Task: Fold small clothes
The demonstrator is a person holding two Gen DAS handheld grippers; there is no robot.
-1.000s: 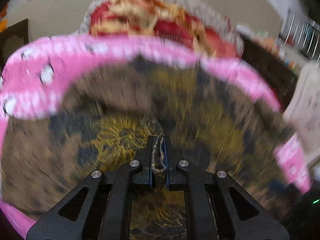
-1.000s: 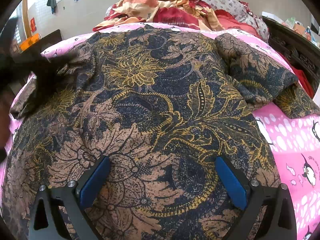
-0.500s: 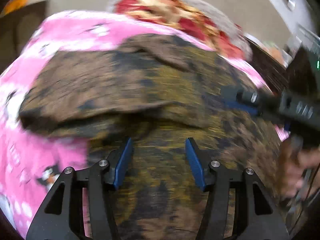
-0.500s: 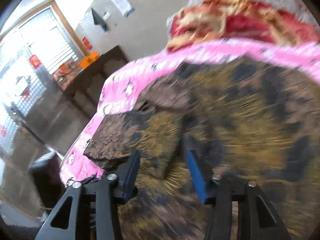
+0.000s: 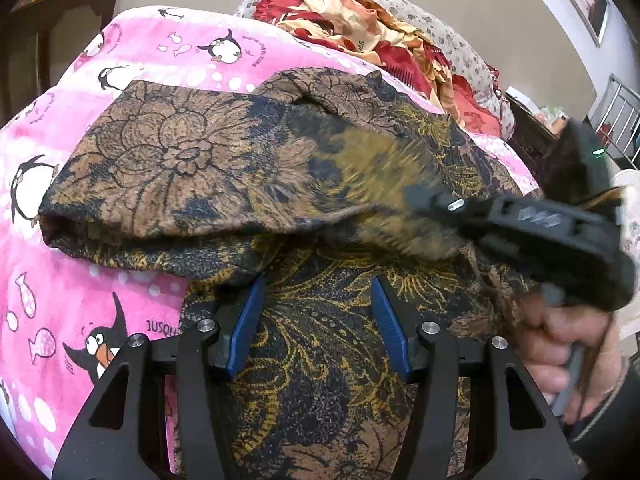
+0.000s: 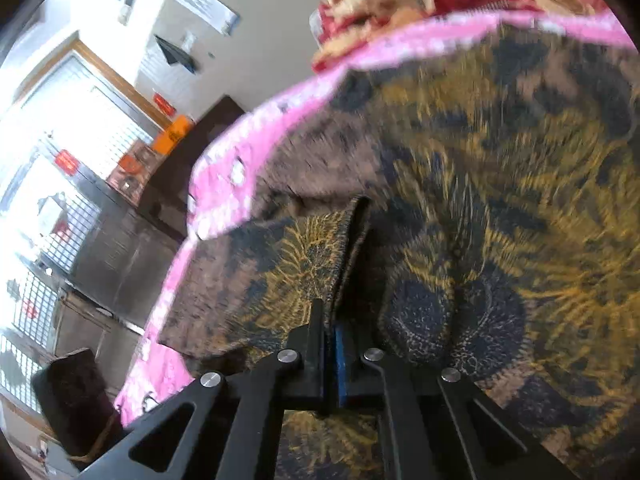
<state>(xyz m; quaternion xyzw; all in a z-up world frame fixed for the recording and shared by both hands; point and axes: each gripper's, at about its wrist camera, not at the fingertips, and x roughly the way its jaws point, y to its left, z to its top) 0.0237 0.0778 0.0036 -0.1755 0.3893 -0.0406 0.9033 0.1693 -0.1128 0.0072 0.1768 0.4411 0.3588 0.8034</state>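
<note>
A brown, navy and gold floral garment [image 5: 328, 360] lies on a bed with a pink penguin-print sheet [image 5: 80, 288]. One sleeve [image 5: 168, 168] is folded across its upper part. My left gripper [image 5: 316, 320] is open and empty, its blue pads just above the garment's body. My right gripper [image 6: 330, 336] is shut on a fold of the same garment [image 6: 500, 208]. In the left wrist view the right gripper [image 5: 432, 196] reaches in from the right, blurred, at the folded sleeve's edge.
A heap of red and cream bedding [image 5: 372, 36] lies at the head of the bed. Dark wooden furniture [image 6: 188, 160] and a metal grille [image 6: 48, 240] stand beyond the bed's left edge. A dark object [image 6: 72, 396] sits on the floor there.
My left gripper let go of the cloth edge, opened and pulled back. My right gripper swung left across the garment and closed on a fold of it.
</note>
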